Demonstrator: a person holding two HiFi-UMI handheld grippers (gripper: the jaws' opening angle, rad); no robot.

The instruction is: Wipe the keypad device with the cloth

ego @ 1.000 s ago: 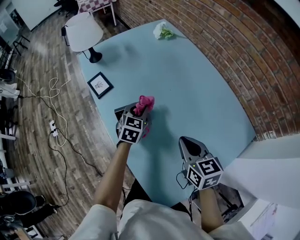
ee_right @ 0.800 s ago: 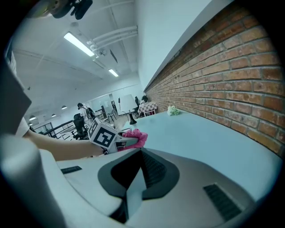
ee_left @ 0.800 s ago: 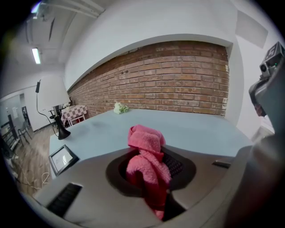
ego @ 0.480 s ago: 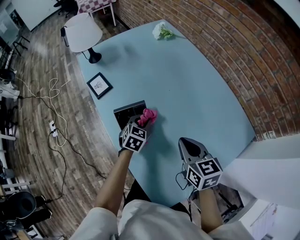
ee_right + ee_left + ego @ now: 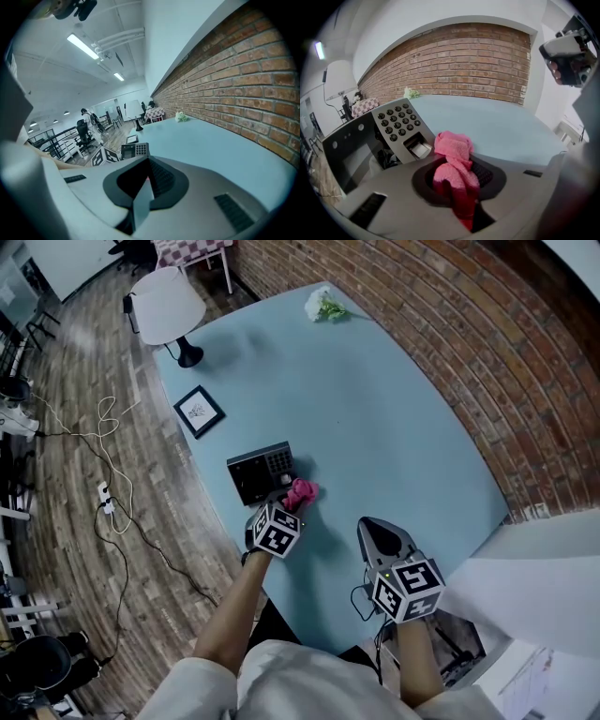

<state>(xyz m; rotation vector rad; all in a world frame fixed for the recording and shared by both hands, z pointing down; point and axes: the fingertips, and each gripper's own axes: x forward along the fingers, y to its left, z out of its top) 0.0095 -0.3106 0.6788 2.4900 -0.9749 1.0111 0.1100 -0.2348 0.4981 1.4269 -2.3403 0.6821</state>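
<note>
Further past keypad device (image 5: 261,471): frame (image 5: 199,411), lamp (image 5: 169,306)

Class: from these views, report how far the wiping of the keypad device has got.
Done: the left gripper is shut on the pink cloth, which a second ago lay over the keypad device, so one pass looks made. In hand: the cloth now sits off the device's near corner, keys uncovered. Left: possibly more passes; the right gripper, shut and empty, idles aside.
</note>
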